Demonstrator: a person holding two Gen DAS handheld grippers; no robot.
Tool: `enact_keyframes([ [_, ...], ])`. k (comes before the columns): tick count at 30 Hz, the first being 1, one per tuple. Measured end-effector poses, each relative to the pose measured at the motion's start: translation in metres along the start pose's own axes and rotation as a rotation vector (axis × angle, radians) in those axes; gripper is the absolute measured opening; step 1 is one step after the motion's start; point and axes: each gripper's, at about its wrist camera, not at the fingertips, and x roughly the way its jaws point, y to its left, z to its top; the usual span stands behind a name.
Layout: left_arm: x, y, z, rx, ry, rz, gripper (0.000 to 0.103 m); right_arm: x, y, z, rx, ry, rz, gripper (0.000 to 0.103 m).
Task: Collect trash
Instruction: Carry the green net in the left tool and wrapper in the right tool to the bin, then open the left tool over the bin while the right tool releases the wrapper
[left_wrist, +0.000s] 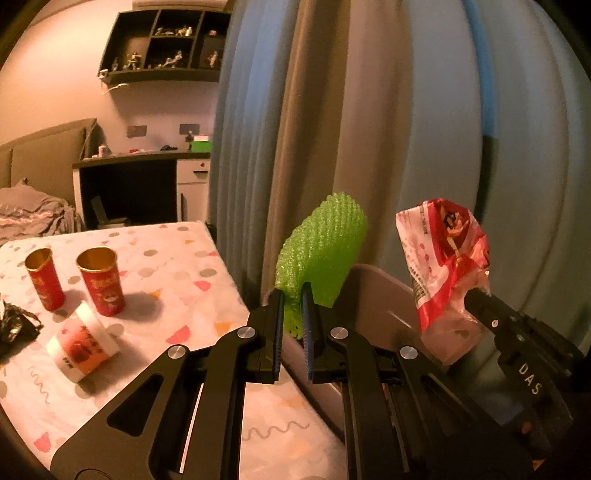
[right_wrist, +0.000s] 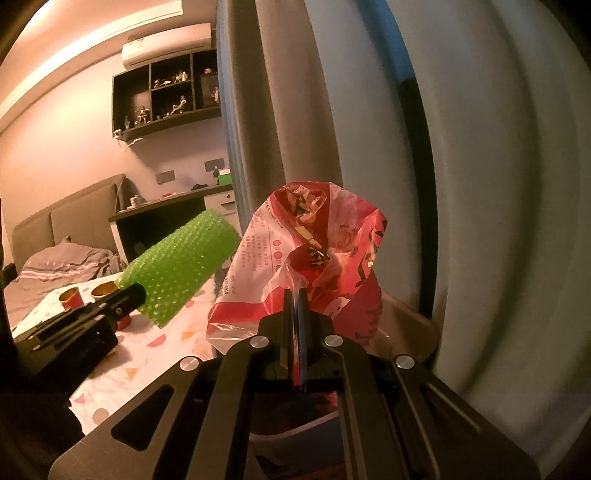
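Nearest to us, our left claw (left_wrist: 293, 314) is pinching a piece of green foam netting (left_wrist: 321, 254) between its blue pads, and the netting sticks up and out past the fingertips. Just to its right, our right claw (right_wrist: 295, 310) is pressed together on the crumpled edge of a red and white plastic wrapper (right_wrist: 314, 254), which billows up above the tips. Both pieces of trash are held in the air, near each other but apart — the netting to the left, the wrapper to the right — past the right edge of the surface (left_wrist: 192, 280) and in front of the curtain.

On the patterned surface to the left, a white cup with a red label (left_wrist: 83, 341) lies on its side. Just beyond it stand two red cans with gold rims (left_wrist: 101, 282), upright and side by side. A crumpled black item (left_wrist: 14, 326) sits at the left edge; we cannot tell what it is.

Farther off, a bed with grey bedding (left_wrist: 33, 214) lies to the left — behind it a dark desk (left_wrist: 129, 184) against the wall. Grey and blue curtain folds (left_wrist: 369, 110) fill the right, and a dark wall shelf of small figurines (left_wrist: 166, 44) hangs highest and farthest.
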Motion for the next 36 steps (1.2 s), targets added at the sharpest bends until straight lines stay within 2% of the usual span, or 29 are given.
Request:
enact_keyframes([
  [23, 0.043, -0.025, -0.008, 0.014, 0.065, -0.062, 0.009, 0.028, -0.009, 0.003, 0.023, 0.033, -0.022, 0.003],
  [36, 0.052, -0.032, -0.013, 0.031, 0.089, -0.138, 0.010, 0.039, -0.015, 0.002, 0.033, 0.053, -0.026, 0.003],
])
